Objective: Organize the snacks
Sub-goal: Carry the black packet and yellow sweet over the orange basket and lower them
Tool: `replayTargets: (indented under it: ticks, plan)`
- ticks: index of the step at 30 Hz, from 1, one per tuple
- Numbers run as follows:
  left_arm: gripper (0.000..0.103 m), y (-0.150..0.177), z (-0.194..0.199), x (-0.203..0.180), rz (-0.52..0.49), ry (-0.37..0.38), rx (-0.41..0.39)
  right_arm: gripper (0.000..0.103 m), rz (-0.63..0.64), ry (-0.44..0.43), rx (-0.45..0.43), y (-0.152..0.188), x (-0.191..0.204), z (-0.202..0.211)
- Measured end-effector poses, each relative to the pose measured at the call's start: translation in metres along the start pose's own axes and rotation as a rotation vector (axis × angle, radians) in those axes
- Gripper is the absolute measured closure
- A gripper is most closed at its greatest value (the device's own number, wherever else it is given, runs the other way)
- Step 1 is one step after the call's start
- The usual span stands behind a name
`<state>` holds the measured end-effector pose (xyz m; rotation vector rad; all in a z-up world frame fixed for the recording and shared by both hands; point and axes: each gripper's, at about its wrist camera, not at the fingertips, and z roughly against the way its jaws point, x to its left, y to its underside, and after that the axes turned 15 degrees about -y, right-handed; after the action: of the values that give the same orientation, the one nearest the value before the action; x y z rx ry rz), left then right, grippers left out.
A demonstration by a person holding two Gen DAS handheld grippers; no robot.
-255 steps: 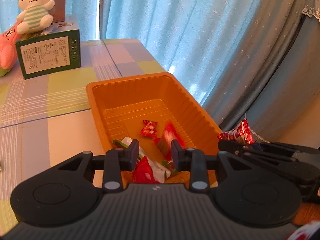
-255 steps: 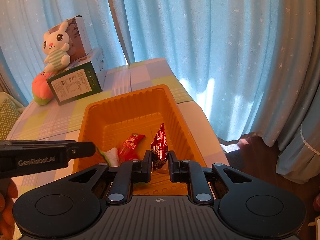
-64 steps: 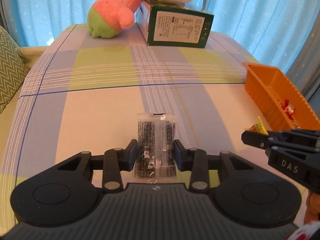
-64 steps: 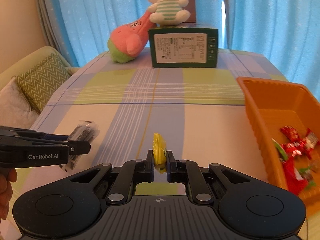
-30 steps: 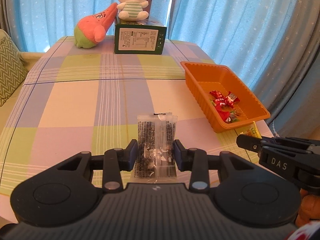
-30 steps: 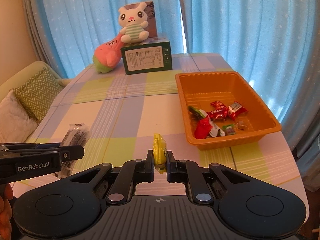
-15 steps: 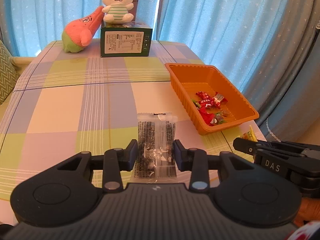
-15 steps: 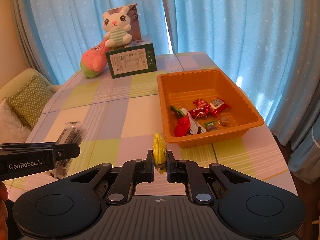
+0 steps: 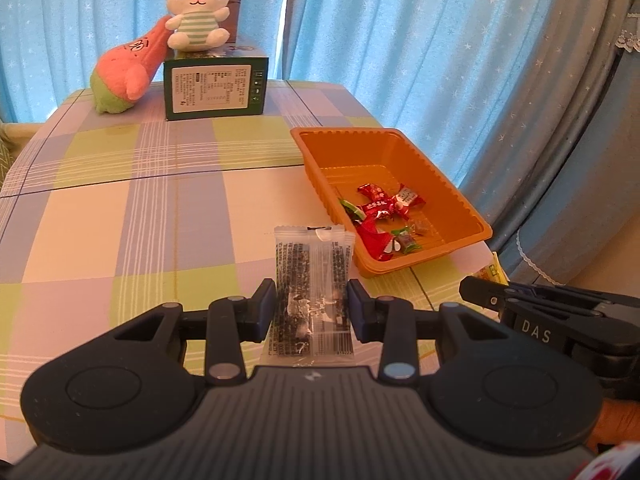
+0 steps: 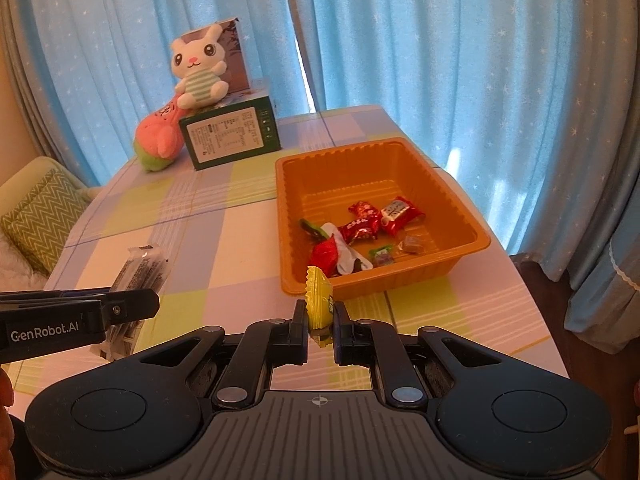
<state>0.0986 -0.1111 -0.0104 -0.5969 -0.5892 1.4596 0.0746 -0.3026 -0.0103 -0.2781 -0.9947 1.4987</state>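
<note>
The left gripper (image 9: 312,304) is holding a clear packet (image 9: 312,280) printed with dark text. Its jaws are standing partly closed, pressing on the packet's two long edges at about mid-length. The packet is lying flat between the jaws, its sealed top end projecting forward past the fingertips and its lower end reaching back toward the gripper body. It is hanging above the checked tabletop (image 9: 120,208).

The right gripper (image 10: 320,322) is gripping a small yellow packet (image 10: 319,300). Its jaws are standing nearly closed, clamping the packet's lower part edge-on, so that the upper part is sticking up and forward beyond the fingertips.

The orange tray (image 10: 472,236) is sitting on the tabletop ahead of both grippers, on the right side. Several red-wrapped snacks (image 10: 360,222) and smaller candies are lying on its floor. Neither held packet is touching the tray.

A green box (image 9: 216,88), a white rabbit plush (image 9: 198,8) and a pink plush (image 9: 128,70) are standing at the far end of the tabletop.
</note>
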Motion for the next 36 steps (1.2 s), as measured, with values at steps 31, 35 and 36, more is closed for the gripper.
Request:
replayTargets:
  ticks: [31, 35, 36]
  plan:
    - [0.069, -0.034, -0.033, -0.068, -0.032, 0.079, 0.001, 0.092, -0.04, 0.061, -0.04, -0.034, -0.07, 0.004]
    - [0.069, -0.046, -0.042, -0.077, -0.031, 0.085, -0.005, 0.092, -0.019, 0.063, -0.039, -0.046, -0.078, -0.003]
    - [0.069, -0.049, -0.045, -0.079, -0.031, 0.086, -0.006, 0.092, -0.013, 0.064, -0.038, -0.05, -0.08, -0.005]
